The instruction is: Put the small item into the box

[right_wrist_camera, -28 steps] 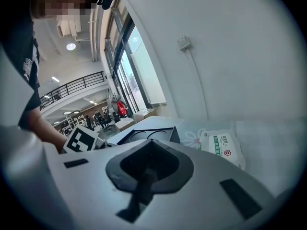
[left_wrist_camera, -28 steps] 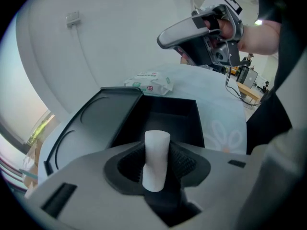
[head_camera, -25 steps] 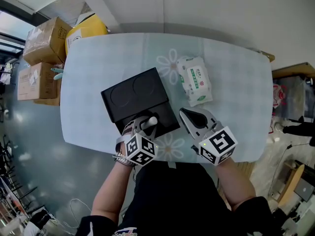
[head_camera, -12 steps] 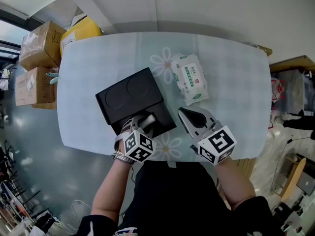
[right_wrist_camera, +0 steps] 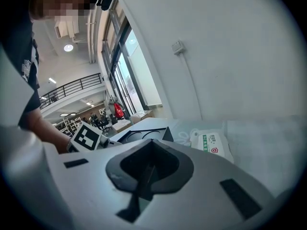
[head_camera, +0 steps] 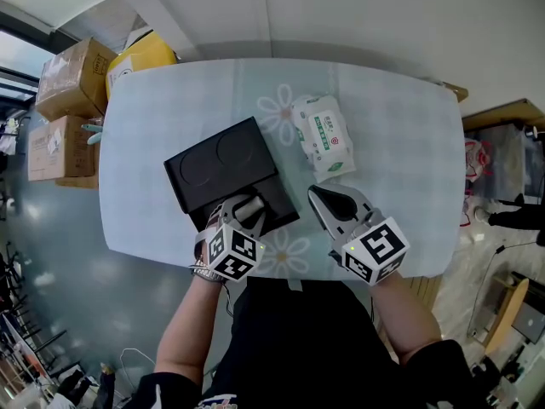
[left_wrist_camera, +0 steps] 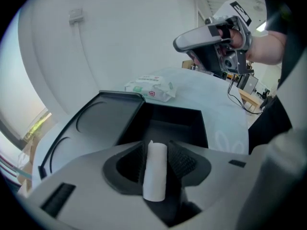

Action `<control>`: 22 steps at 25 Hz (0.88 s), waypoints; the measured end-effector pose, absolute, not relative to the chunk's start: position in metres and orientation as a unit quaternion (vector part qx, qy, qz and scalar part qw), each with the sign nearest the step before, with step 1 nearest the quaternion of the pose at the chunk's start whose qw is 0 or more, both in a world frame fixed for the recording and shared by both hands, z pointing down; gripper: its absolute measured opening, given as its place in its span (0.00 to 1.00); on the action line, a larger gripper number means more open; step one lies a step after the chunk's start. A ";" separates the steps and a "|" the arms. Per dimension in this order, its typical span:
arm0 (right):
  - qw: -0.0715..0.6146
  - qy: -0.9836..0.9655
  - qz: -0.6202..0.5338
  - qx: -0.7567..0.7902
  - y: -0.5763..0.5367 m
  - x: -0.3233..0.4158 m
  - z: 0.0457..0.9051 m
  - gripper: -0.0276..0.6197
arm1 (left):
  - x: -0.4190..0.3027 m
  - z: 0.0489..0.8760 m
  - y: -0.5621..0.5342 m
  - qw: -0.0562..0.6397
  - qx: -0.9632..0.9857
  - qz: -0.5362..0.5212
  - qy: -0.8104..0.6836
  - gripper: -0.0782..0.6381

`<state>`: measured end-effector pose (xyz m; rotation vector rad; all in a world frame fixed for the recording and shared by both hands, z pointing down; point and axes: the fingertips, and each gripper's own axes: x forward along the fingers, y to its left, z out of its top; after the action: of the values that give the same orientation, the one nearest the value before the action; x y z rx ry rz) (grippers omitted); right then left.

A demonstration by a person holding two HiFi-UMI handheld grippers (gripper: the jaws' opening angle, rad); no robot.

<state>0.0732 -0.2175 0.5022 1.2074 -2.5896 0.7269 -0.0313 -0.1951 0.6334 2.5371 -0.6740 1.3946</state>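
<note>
A small white roll (left_wrist_camera: 156, 171) stands between the pads of my left gripper (left_wrist_camera: 156, 164), whose jaws are opening; a thin gap shows on the roll's right side. That gripper (head_camera: 243, 211) hovers over the near edge of the open compartment of the black box (head_camera: 271, 201), with the well (left_wrist_camera: 172, 123) straight ahead of the jaws. The box's lid (head_camera: 213, 164) lies flat beyond it. My right gripper (head_camera: 328, 201) rests to the right of the box, jaws together and empty, and it also shows up high as the right gripper (left_wrist_camera: 206, 35).
A pack of wet wipes (head_camera: 322, 136) lies behind the box on the pale flowered table (head_camera: 392, 118). Cardboard boxes (head_camera: 64, 75) and a yellow bag (head_camera: 145, 54) stand off the table's left end. A wall runs along the far side.
My left gripper has edged slightly left and nearer over the box with the white roll between its jaws. The right gripper has stayed in place.
</note>
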 end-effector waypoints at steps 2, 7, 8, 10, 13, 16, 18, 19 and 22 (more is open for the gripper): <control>0.094 -0.877 0.241 0.404 -0.215 0.074 0.497 0.06 | -0.030 0.624 -0.195 0.086 0.854 0.456 -0.237 0.33; 0.087 -0.886 0.225 0.395 -0.208 0.075 0.483 0.06 | -0.028 0.598 -0.194 0.089 0.861 0.424 -0.269 0.33; 0.085 -0.888 0.222 0.393 -0.207 0.075 0.480 0.06 | -0.028 0.593 -0.192 0.090 0.862 0.417 -0.275 0.33; 0.083 -0.892 0.217 0.388 -0.202 0.075 0.473 0.06 | -0.029 0.581 -0.188 0.092 0.864 0.400 -0.290 0.33; 0.081 -0.898 0.206 0.380 -0.195 0.073 0.462 0.06 | -0.029 0.557 -0.181 0.099 0.873 0.357 -0.317 0.33; 0.078 -0.906 0.194 0.367 -0.186 0.068 0.450 0.06 | -0.030 0.528 -0.172 0.118 0.884 0.289 -0.347 0.32; 0.075 -0.913 0.184 0.356 -0.181 0.065 0.443 0.06 | -0.035 0.506 -0.166 0.130 0.888 0.237 -0.373 0.29; 0.073 -0.916 0.179 0.351 -0.178 0.063 0.439 0.06 | -0.038 0.496 -0.163 0.131 0.887 0.217 -0.386 0.25; 0.069 -0.925 0.167 0.334 -0.168 0.057 0.426 0.06 | -0.049 0.473 -0.147 0.123 0.880 0.189 -0.417 0.12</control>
<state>0.0573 -0.1676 0.4264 1.0069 -2.7848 0.5023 -0.0493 -0.1467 0.4728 2.5678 -1.2159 0.5512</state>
